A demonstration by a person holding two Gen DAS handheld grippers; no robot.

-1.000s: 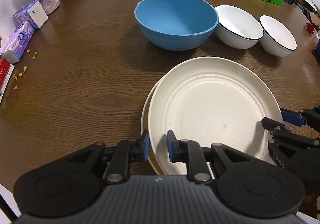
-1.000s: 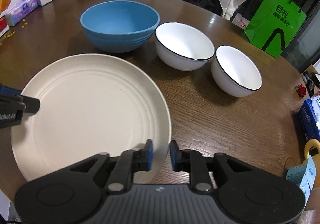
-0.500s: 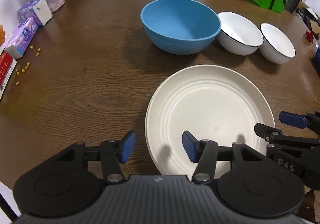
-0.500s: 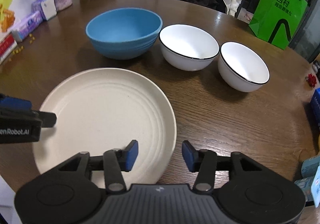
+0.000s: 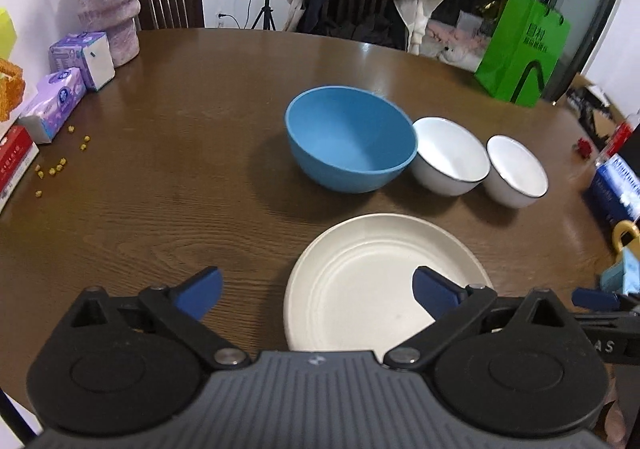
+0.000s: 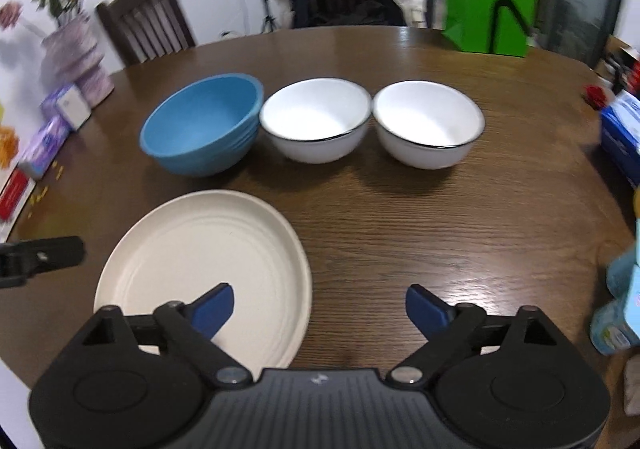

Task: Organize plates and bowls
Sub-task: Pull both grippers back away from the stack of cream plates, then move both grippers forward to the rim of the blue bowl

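1. Now both grippers, left gripper [image 5: 316, 289] and right gripper [image 6: 318, 307], have just been opening; jaws released, nothing between them.
2. Cream plate [image 5: 372, 273] lies flat on bench [image 5: 180, 177], lower centre.
3. Blue bowl [image 5: 350, 137] and two white bowls [image 6: 316, 119] stand in a row above it.

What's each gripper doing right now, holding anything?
Left gripper: open wide, jaws just opened, holding nothing, above the cream plate.
Right gripper: open wide, jaws just opened, holding nothing.
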